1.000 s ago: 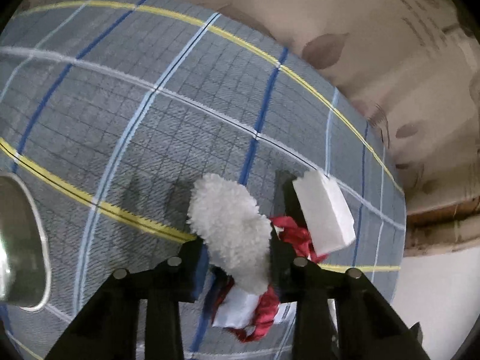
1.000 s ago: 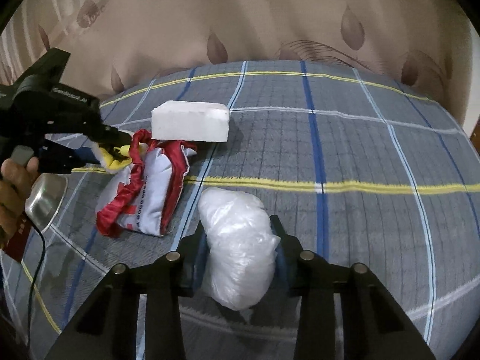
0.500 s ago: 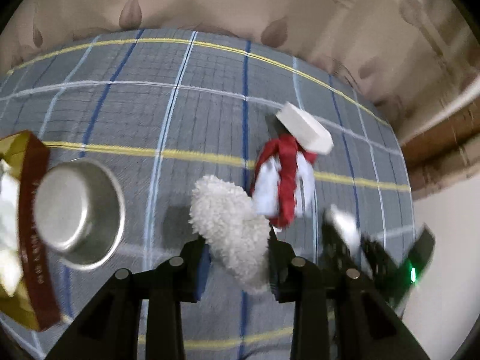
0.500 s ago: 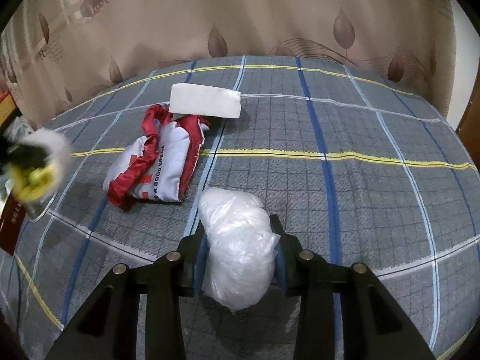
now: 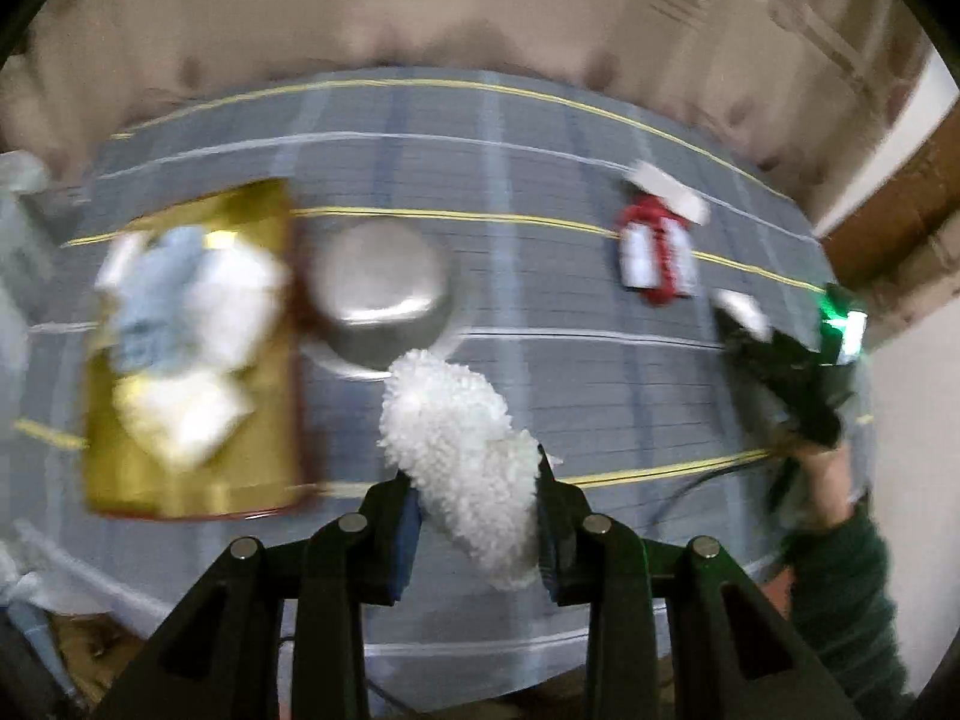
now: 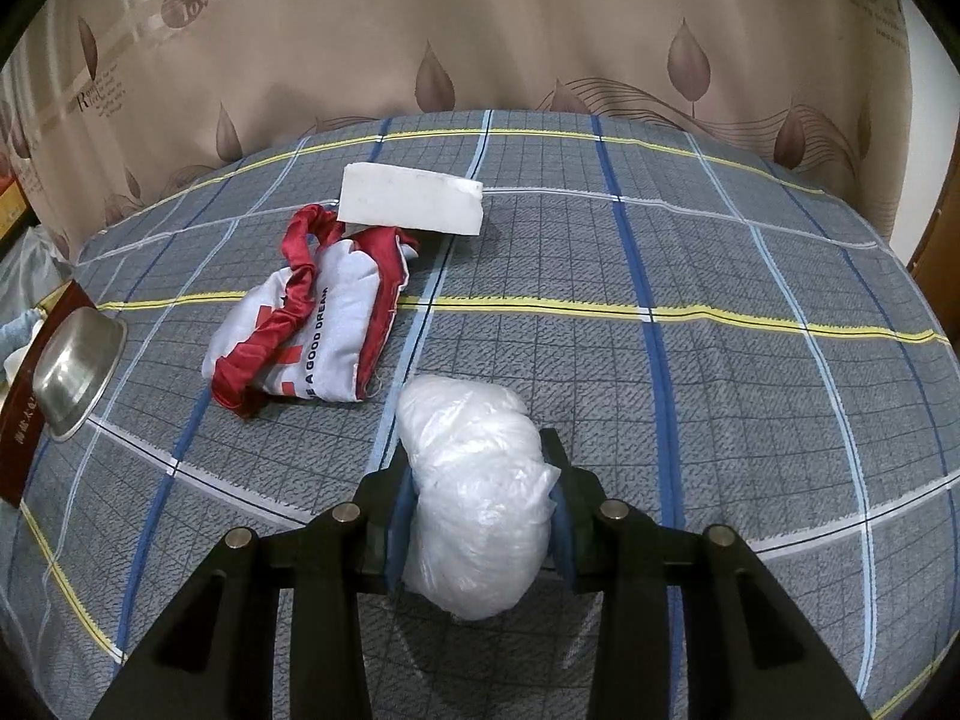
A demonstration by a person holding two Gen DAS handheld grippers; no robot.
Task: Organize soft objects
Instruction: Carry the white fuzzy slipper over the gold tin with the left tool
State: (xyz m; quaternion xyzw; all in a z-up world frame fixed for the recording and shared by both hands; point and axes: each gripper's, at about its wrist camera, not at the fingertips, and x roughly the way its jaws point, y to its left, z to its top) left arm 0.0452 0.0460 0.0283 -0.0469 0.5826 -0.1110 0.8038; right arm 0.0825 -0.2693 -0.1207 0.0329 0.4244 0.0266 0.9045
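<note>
Two grippers, each clamped on a soft bundle above the plaid bed

Both tools carry a load. The left gripper [image 5: 474, 498] has its jaws pressed on a white fluffy piece [image 5: 459, 459], which sticks out forward and to the left of the pads, held above the cover. Its view is blurred. Past the fluff stands a metal bowl [image 5: 381, 285], and just left of the bowl a gold box [image 5: 192, 480] with a dark red rim, holding pale blue and white soft things [image 5: 186, 312]. Far right in that view the right gripper [image 5: 774, 354] shows in a hand [image 5: 825, 480] with a dark green sleeve.

The right gripper [image 6: 477, 507] squeezes a clear plastic bag of white stuffing [image 6: 480, 498], low over the plaid bedcover [image 6: 720, 360]. Ahead and left lies a white and red fabric pouch [image 6: 312, 330], printed "A GOOD DREAM". A white foam block [image 6: 411, 204] lies at its far end, over the red strap. The bowl sits at the left border beside the box's dark red side, which carries gold characters too small to read.

The right half of the cover is bare cloth out to its rounded far and right edges. Behind it hangs a beige curtain [image 6: 540, 30] with leaf prints and script; "love" is legible, the rest cut off or too fine.
</note>
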